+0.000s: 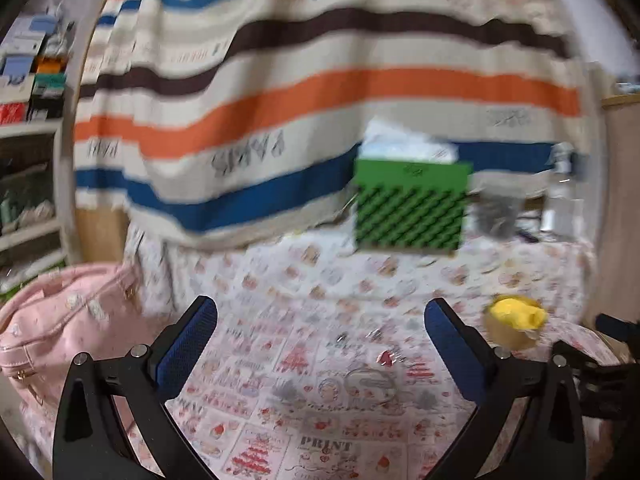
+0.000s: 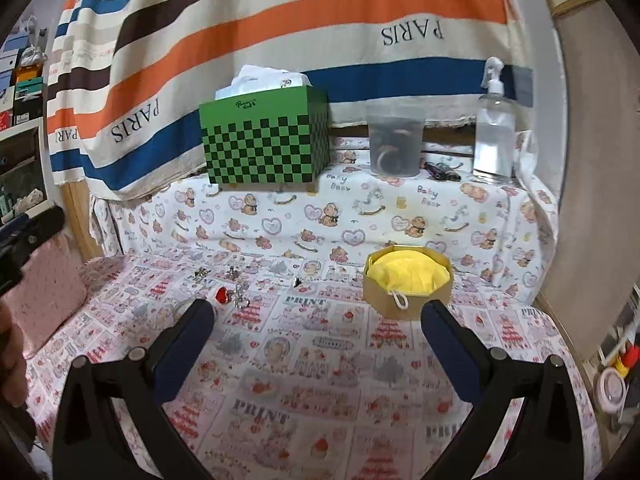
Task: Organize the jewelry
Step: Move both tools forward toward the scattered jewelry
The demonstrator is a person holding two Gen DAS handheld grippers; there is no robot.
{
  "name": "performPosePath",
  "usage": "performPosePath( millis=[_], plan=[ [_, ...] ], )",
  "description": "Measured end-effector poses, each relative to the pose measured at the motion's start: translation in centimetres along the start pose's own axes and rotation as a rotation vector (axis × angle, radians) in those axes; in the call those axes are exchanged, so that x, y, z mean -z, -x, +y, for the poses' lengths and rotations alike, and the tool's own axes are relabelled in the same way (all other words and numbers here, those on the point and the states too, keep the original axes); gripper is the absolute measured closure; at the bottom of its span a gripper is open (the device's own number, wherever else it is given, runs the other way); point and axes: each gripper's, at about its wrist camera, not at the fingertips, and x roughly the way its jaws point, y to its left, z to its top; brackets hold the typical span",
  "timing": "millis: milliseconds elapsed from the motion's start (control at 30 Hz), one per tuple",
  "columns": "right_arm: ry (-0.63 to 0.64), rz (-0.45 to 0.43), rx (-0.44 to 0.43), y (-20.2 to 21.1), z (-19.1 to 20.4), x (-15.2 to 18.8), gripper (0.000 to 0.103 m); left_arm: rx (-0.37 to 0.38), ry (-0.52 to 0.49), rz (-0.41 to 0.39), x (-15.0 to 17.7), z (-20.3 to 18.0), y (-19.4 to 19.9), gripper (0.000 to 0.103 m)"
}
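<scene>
Several small jewelry pieces lie on the printed cloth: a red piece (image 2: pixel 222 295), a silver piece (image 2: pixel 240 298), two more (image 2: pixel 202 273) (image 2: pixel 232 272) and a dark one (image 2: pixel 297 282). A round tan box with yellow lining (image 2: pixel 408 280) stands to their right; it shows blurred in the left wrist view (image 1: pixel 514 322). My right gripper (image 2: pixel 318 312) is open and empty, above the cloth in front of them. My left gripper (image 1: pixel 320 320) is open and empty, with a red piece (image 1: pixel 385 357) and a thin ring-like piece (image 1: pixel 370 384) between its fingers' reach. The left wrist view is motion-blurred.
A green checkered tissue box (image 2: pixel 266 136) stands at the back, with a clear cup (image 2: pixel 394 144) and a spray bottle (image 2: pixel 494 128) to its right. A pink bag (image 1: pixel 60 328) lies at the left. A striped cloth (image 2: pixel 280 20) hangs behind. Shelves (image 1: pixel 28 120) stand far left.
</scene>
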Motion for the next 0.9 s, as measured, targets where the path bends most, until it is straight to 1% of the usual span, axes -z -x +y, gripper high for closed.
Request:
performPosePath(
  millis=[33, 100, 167, 233, 267, 300, 333, 367, 467, 533, 600, 667, 700, 733, 800, 833, 900],
  plan=[
    [-0.001, 0.002, -0.014, -0.4, -0.3, -0.6, 0.0, -0.003, 0.015, 0.055, -0.5, -0.1, -1.2, 0.0],
    [0.007, 0.002, -0.023, -1.0, -0.7, -1.6, 0.0, 0.052, 0.025, 0.131, -1.6, -0.4, -3.6, 0.0],
    [0.011, -0.006, -0.021, -1.9, -1.0, -2.8, 0.0, 0.082, 0.0, 0.216, -2.4, -1.4, -6.0, 0.0],
    [-0.001, -0.004, -0.012, -2.9, -1.5, -3.9, 0.0, 0.095, -0.043, 0.328, -2.5, -2.5, -8.7, 0.001],
    [-0.013, -0.006, -0.012, -3.3, -1.8, -4.2, 0.0, 0.083, -0.054, 0.38, -2.2, -2.9, -10.0, 0.002],
    [-0.026, -0.01, -0.013, -3.8, -2.1, -4.4, 0.0, 0.072, -0.04, 0.402, -1.8, -3.0, -10.9, 0.006],
    [-0.043, -0.011, -0.007, -4.3, -2.4, -4.4, 0.0, 0.069, -0.022, 0.418, -1.2, -3.1, -11.7, 0.007],
    [-0.062, -0.004, 0.006, -4.9, -2.8, -4.2, 0.0, 0.082, -0.024, 0.449, -0.6, -3.3, -12.5, 0.007],
    [-0.12, 0.047, 0.019, -6.7, -3.9, -3.1, 0.0, 0.089, -0.056, 0.57, 1.5, -3.8, -15.2, 0.007],
    [-0.147, 0.106, 0.019, -7.9, -4.7, -2.4, 0.0, 0.119, -0.059, 0.611, 2.8, -3.8, -16.4, 0.007],
    [-0.17, 0.136, 0.029, -8.6, -5.4, -1.7, 0.0, 0.121, -0.055, 0.616, 3.8, -3.7, -17.0, 0.007],
    [-0.174, 0.162, 0.068, -9.2, -6.0, -1.3, 0.0, 0.156, -0.084, 0.611, 4.5, -4.0, -17.4, 0.008],
    [-0.177, 0.161, 0.068, -9.3, -6.1, -1.3, 0.0, 0.174, -0.11, 0.619, 5.0, -4.2, -17.5, 0.011],
    [-0.178, 0.159, 0.067, -9.3, -6.3, -1.2, 0.0, 0.188, -0.125, 0.64, 5.3, -4.3, -17.7, 0.017],
    [-0.168, 0.16, 0.075, -9.4, -6.3, -1.2, 0.0, 0.222, -0.099, 0.693, 5.9, -4.0, -18.2, 0.022],
    [-0.161, 0.164, 0.08, -9.5, -6.2, -1.2, 0.0, 0.232, -0.08, 0.711, 6.3, -3.8, -18.4, 0.022],
    [-0.139, 0.193, 0.101, -10.1, -5.8, -1.1, 0.0, 0.235, -0.088, 0.726, 6.8, -3.7, -18.6, 0.022]
  ],
)
